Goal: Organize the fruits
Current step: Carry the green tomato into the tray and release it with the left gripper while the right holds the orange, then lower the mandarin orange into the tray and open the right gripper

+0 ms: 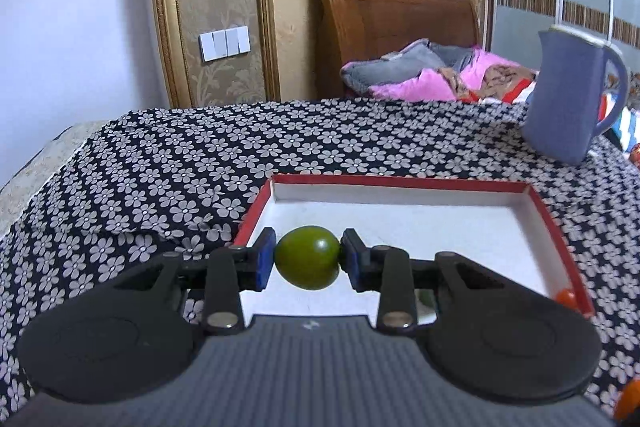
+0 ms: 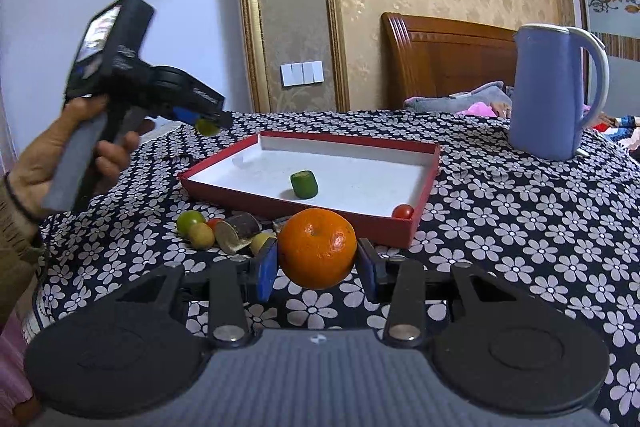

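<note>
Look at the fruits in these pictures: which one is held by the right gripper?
The orange, clamped between the right gripper's blue pads. It is the biggest fruit and the only orange-coloured one; the left gripper holds a small green fruit instead.

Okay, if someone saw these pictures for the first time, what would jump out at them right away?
Probably the bright orange clamped in the right gripper, close to the camera in front of the red tray. Next, the left gripper pinching a small green fruit above the tray's near left corner. Behind the tray, a tall blue kettle stands on the flowered cloth.
</note>
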Motion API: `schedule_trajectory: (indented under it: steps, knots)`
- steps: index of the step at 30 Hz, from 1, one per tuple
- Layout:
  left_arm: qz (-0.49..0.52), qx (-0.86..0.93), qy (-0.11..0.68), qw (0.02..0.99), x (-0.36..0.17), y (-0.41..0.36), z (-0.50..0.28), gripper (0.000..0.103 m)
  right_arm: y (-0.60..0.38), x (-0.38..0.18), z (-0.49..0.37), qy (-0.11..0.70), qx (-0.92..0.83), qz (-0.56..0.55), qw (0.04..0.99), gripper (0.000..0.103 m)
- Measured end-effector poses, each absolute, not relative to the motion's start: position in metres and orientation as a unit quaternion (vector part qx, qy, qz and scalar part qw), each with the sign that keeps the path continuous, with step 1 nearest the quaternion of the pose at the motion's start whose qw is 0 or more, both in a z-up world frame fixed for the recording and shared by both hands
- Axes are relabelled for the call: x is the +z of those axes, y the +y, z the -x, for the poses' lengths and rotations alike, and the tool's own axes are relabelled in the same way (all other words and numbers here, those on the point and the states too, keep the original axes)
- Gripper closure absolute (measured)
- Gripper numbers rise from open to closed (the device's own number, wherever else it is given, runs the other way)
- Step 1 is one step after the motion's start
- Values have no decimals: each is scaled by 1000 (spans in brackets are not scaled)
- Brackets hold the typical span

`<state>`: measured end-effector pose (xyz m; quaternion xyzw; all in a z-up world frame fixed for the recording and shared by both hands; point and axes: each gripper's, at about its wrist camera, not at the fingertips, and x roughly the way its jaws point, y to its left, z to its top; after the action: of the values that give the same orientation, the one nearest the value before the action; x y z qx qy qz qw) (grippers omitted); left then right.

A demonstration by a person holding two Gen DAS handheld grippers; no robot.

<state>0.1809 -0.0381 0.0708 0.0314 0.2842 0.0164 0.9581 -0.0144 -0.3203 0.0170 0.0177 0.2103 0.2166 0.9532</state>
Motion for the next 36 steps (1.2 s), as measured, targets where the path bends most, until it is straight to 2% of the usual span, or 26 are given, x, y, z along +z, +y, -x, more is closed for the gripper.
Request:
schedule_trajectory:
  steps: [15,21,25,28,30,33,35,36]
  knots:
    - [-84,43,319,943,33,-59,-241,70,-324,13,14,214,216,-24,952,62]
    - [-86,50,325,940,28,-60,-250,66,-323,10,12,218,218,-27,951,62]
    - [-91,56,318,942,30,-61,-246,52,-322,9,12,218,219,-28,951,62]
    - [-97,59,313,943,32,-61,-241,51,-322,9,12,219,218,-29,951,62]
    - [-97,61,311,943,33,-59,-235,45,-322,9,12,219,219,-29,950,62]
    - [-98,72,300,946,36,-55,-220,36,-321,9,12,219,219,-29,950,62]
    - [-98,83,287,949,39,-52,-205,24,-321,9,12,219,219,-28,950,62]
    - [-96,88,279,951,41,-50,-197,22,-321,8,11,219,220,-28,950,62]
